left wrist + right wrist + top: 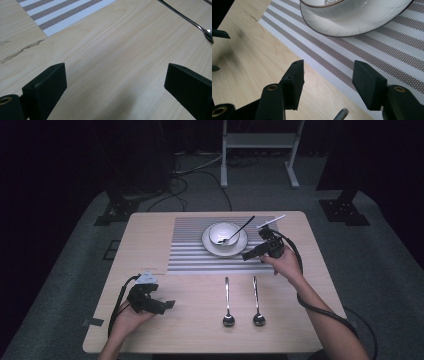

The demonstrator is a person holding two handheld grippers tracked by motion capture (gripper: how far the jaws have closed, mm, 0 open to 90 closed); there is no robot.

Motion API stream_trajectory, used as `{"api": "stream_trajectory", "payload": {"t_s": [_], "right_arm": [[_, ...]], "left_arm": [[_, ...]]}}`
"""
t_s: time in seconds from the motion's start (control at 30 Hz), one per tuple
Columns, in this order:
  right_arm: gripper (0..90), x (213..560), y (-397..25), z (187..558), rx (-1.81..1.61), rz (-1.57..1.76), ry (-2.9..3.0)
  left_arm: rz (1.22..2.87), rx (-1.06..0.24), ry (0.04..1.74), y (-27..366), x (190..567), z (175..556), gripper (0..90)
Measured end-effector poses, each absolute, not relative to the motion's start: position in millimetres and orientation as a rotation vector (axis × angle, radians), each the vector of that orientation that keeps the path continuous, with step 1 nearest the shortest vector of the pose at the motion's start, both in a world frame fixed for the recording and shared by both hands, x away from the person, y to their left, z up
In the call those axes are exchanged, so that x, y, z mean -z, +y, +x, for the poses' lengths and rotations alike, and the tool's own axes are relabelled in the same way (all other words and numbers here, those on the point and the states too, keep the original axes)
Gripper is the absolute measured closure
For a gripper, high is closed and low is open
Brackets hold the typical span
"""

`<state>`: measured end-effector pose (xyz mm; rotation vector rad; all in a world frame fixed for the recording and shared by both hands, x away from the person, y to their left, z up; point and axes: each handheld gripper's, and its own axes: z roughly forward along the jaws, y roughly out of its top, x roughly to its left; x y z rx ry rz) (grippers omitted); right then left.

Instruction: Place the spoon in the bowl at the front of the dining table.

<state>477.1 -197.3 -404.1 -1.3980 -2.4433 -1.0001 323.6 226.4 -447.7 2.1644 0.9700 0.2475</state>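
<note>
1. Light wooden tabletop (pixel 200 330), with a dark floor all around.
2. Striped placemat (pixel 187 250) by the far edge of the tabletop, in the middle.
3. White plate (pixel 209 247) on the placemat, with a white bowl (pixel 220 231) sitting on it.
4. Dark-handled spoon (pixel 241 228) leaning in the bowl, handle pointing to the far right corner.
5. Left gripper (pixel 169 304) near the front left corner, held in the left hand (pixel 131 316). Jaws spread wide, nothing between them, bare wood under them in the left gripper view.
6. Right gripper (pixel 247 255) held in the right hand (pixel 284 264), at the near right corner of the placemat, just beside the plate. Jaws spread apart, nothing pinched.
7. Two shiny metal spoons side by side near the front edge, left one (pixel 227 302) and right one (pixel 256 301), bowls nearest the front edge, a little apart.
8. Small white strip (pixel 271 221) near the far right corner of the placemat.
</note>
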Motion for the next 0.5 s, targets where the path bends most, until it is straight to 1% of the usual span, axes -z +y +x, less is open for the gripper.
{"api": "stream_trajectory", "payload": {"t_s": [0.5], "right_arm": [[38.8, 420, -206, 448, 1.065, -1.379, -2.404]], "left_arm": [[2.166, -0.241, 0.975, 227, 448, 323, 3.1]]}}
